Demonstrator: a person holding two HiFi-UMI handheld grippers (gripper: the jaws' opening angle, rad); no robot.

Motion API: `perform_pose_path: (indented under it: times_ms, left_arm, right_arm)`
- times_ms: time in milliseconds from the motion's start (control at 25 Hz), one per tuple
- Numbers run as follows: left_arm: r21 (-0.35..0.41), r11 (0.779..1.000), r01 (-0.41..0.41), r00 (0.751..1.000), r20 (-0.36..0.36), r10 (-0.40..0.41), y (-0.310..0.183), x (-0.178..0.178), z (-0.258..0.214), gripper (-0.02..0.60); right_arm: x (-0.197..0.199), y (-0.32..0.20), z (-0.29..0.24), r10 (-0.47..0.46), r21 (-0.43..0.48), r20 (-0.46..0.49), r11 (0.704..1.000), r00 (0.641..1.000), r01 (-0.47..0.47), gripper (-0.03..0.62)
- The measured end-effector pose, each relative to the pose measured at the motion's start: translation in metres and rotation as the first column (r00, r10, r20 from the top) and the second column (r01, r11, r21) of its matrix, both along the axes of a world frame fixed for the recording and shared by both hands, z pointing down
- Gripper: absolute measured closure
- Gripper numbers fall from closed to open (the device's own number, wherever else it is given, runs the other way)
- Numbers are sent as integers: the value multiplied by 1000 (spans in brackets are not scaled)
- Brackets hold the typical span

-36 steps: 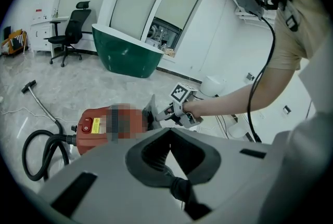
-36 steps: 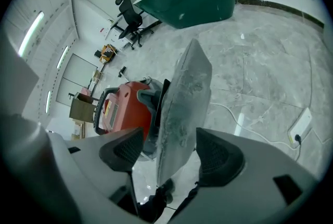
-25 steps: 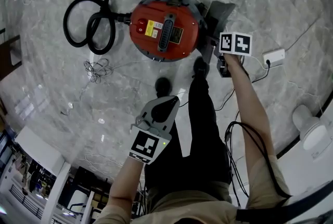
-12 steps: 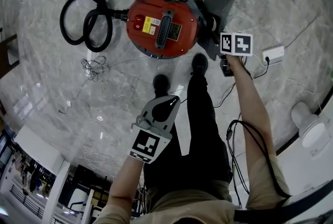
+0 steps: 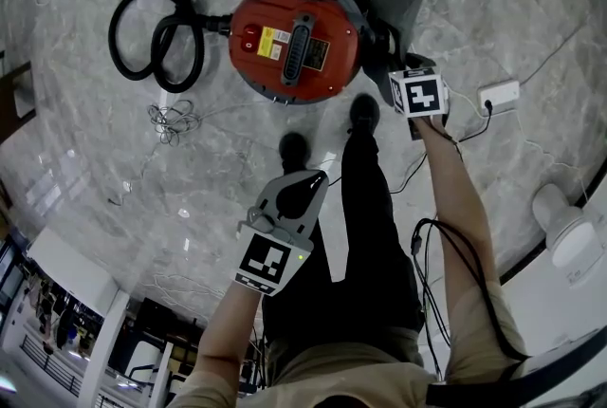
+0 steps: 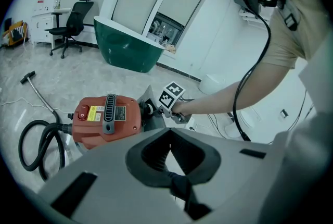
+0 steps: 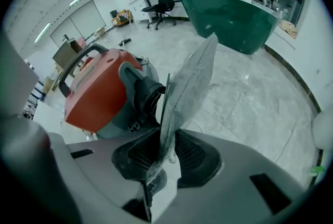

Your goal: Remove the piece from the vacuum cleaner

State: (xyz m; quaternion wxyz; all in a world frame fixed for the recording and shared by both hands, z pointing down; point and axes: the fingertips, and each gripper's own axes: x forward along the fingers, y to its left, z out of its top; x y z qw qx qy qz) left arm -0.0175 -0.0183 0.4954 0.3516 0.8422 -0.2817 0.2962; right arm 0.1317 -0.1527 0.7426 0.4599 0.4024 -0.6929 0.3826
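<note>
Right tongs [image 7: 164, 158] have just been closing and now pinch the lower edge of the grey mesh piece [image 7: 190, 82], which rises from between the pads. Just beyond the tongs, the piece meets the black collar on the side of the red vacuum cleaner [image 7: 99, 92], apparently not yet detached. Left tongs [image 6: 169, 158] are pressed together and empty, held well back from the machine. Grip secured; pulling the piece free of the collar remains. Hose [image 5: 156, 31] lies coiled on the floor [image 5: 493, 8] at the far side.
</note>
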Motion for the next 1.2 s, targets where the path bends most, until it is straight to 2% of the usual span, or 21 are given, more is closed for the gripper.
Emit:
perform_pose_path:
  times_ms: [200, 280, 360, 560, 720, 880, 1040, 1200]
  left_arm:
    - [-2, 1000, -5, 1000, -1, 5, 3, 0, 1, 578]
    - [-7, 1000, -2, 1000, 3, 2, 4, -2, 2, 578]
    - [-10, 1000, 1, 1000, 3, -1, 4, -2, 4, 578]
    - [-6, 1000, -2, 1000, -2, 2, 2, 0, 6, 578]
    - [-7, 1000, 0, 1000, -1, 0, 3, -2, 5, 578]
    - [-3, 1000, -4, 1000, -1, 4, 3, -5, 7, 578]
    - [-8, 1000, 2, 1000, 0, -2, 5, -8, 8, 578]
    - [-12, 1000, 4, 1000, -2, -4, 7, -9, 11, 578]
  right_arm:
    - [1, 2, 1, -15, 44, -15, 999, 1000, 16, 523]
    - [-1, 4, 0, -85, 71, -54, 994, 995, 89, 526]
    - [-3, 6, 1, -119, 86, -65, 988, 991, 125, 559]
    - [-1, 5, 3, -39, 56, 17, 998, 999, 38, 563]
    - [-1, 6, 1, 35, -4, 90, 999, 995, -34, 563]
    - [0, 3, 0, 72, -75, 150, 995, 986, -62, 562]
    - [8, 7, 6, -75, 1, 20, 997, 997, 75, 565]
    - [11, 8, 8, -66, 34, 5, 997, 998, 66, 568]
